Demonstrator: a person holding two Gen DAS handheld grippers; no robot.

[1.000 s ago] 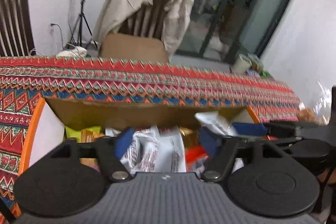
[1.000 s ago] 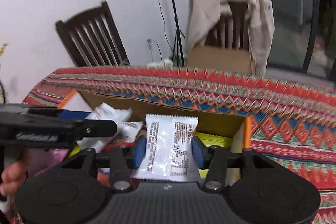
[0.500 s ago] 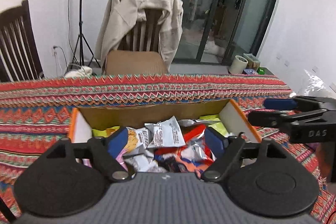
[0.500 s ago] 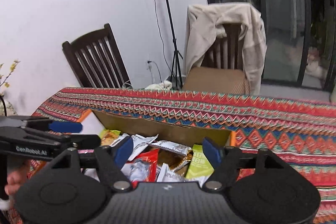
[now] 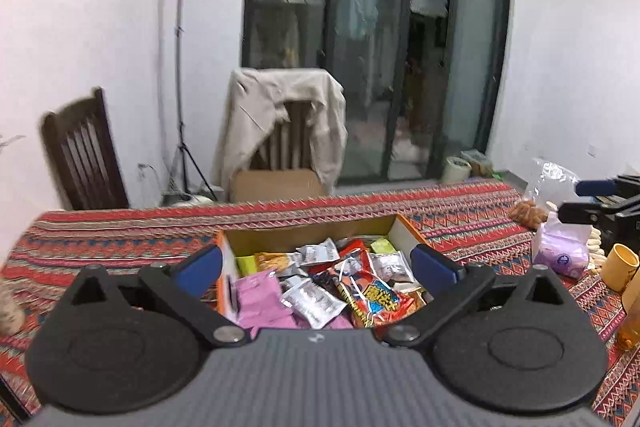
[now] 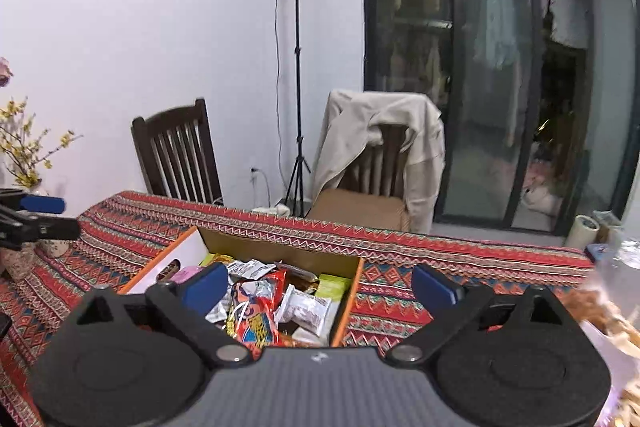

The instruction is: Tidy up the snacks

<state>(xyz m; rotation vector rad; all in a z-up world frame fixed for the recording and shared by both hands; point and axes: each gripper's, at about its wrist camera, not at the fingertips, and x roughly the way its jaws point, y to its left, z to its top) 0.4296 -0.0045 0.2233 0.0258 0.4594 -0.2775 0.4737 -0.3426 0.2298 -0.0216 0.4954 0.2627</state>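
An open cardboard box with orange-edged flaps sits on the patterned tablecloth and holds several snack packets: a red packet, silver packets and a pink packet. My left gripper is open and empty, held above the box. The box also shows in the right wrist view. My right gripper is open and empty above the box's right side. The right gripper shows at the right edge of the left wrist view; the left gripper shows at the left edge of the right wrist view.
On the table to the right lie a clear bag of snacks, a purple packet and a yellow cup. Behind the table stand a chair draped with a beige jacket, a dark wooden chair and a light stand.
The right gripper let go of the white packet into the box and opened. Both grippers rose and pulled back from the box, so the whole box shows.
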